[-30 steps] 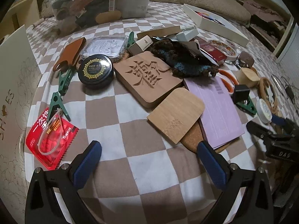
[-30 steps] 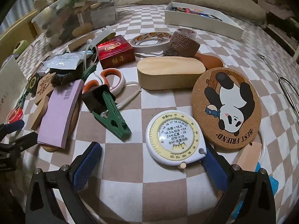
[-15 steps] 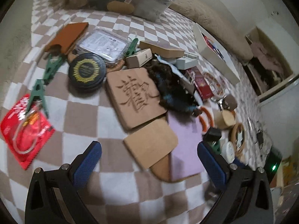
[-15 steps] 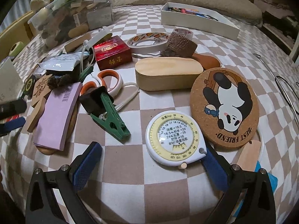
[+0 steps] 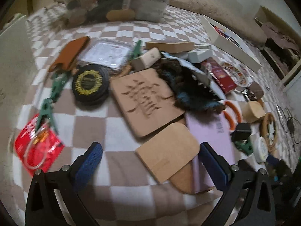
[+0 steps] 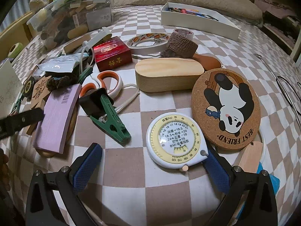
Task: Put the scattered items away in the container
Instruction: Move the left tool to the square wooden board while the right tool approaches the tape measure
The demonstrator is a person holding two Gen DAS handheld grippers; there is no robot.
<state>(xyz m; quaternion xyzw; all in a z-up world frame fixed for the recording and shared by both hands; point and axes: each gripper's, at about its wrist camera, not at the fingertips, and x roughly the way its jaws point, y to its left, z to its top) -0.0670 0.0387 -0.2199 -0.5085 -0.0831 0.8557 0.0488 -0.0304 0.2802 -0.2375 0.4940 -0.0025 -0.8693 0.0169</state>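
Many small items lie scattered on a checkered cloth. My left gripper (image 5: 150,154) is open above the cloth, with a small bamboo board (image 5: 167,151) between its fingers' reach and a carved wooden plaque (image 5: 144,98) and black round tin (image 5: 90,83) beyond. A clear container (image 5: 116,1) full of items stands at the back. My right gripper (image 6: 152,158) is open; a round BMI tape measure (image 6: 175,141) sits just inside its right finger. A green clip (image 6: 107,118), orange-handled scissors (image 6: 105,82) and panda coaster (image 6: 225,109) lie ahead.
A red packet (image 5: 35,148) and green clips (image 5: 54,94) lie left. A purple pad (image 6: 58,118), wooden oval box (image 6: 167,75), red box (image 6: 111,53) and tape rolls (image 6: 146,42) crowd the middle. A white tray (image 6: 199,18) sits at the back right. The left gripper's black finger (image 6: 20,120) shows at left.
The left view has swung and tilted, now blurred, with the clear container back in view at top. The right gripper has barely moved; the left gripper's finger has risen in its view.
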